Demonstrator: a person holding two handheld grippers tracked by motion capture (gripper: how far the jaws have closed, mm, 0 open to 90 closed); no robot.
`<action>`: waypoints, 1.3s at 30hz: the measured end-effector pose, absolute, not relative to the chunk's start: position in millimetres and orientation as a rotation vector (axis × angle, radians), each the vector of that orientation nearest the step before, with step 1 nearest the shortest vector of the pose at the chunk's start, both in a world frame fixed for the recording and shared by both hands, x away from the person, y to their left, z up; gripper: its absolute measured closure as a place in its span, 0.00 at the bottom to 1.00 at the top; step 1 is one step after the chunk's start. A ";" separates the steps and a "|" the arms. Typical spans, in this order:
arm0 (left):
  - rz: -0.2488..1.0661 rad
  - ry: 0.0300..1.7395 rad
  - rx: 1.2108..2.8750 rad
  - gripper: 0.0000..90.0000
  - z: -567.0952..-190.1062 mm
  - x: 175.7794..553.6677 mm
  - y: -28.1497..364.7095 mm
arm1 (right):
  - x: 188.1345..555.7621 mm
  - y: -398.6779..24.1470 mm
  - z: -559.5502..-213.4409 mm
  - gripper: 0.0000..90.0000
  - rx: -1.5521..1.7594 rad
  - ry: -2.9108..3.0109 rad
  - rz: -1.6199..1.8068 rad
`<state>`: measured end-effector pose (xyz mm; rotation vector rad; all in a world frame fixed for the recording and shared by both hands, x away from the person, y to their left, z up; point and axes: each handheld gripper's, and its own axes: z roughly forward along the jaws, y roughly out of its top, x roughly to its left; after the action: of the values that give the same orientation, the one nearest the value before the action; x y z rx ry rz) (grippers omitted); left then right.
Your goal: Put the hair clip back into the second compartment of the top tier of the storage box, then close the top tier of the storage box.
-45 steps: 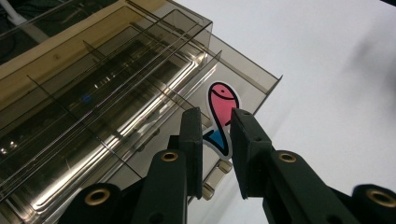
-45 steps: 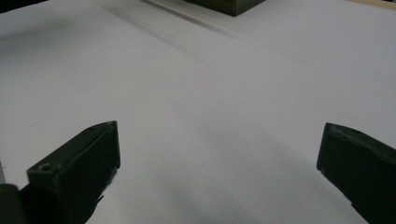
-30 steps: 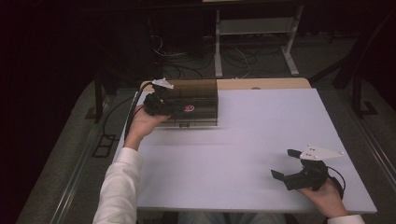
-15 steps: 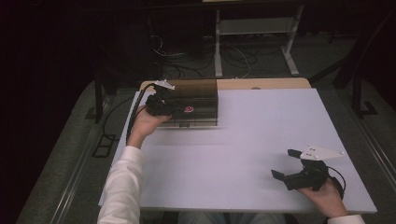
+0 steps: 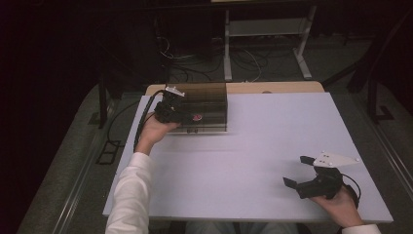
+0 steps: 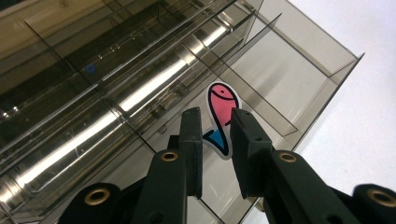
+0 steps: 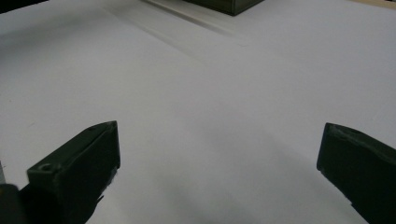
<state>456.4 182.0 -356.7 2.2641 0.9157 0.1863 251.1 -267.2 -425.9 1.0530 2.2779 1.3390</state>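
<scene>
Nothing's moved — left gripper (image 6: 215, 135) pinches fish sticker (image 6: 221, 116) edge, smoked box (image 5: 207, 105).

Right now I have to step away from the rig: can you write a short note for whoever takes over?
Left gripper: jaws narrowed around the pink fish sticker over the smoky clear divided box; whether the pads pinch it I cannot tell.
Right gripper: open, empty, near the table's right front corner.
Done: sticker reached.
Left: probably confirm the grip, then handle the sticker.
</scene>
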 end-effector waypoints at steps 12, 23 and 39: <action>0.213 0.939 2.217 0.62 -354.4 451.1 183.4 | 251.1 -266.9 -425.9 0.00 1.053 2.280 1.337; 0.229 0.879 2.162 0.49 -340.1 435.1 183.8 | 250.9 -266.1 -425.9 0.00 1.048 2.281 1.338; 0.260 0.750 2.117 0.45 -326.6 409.2 175.9 | 250.7 -265.2 -425.6 0.00 1.046 2.282 1.336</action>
<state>409.2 175.9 -326.6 2.1172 0.7498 0.2595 250.7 -265.2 -425.6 1.0457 2.2818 1.3360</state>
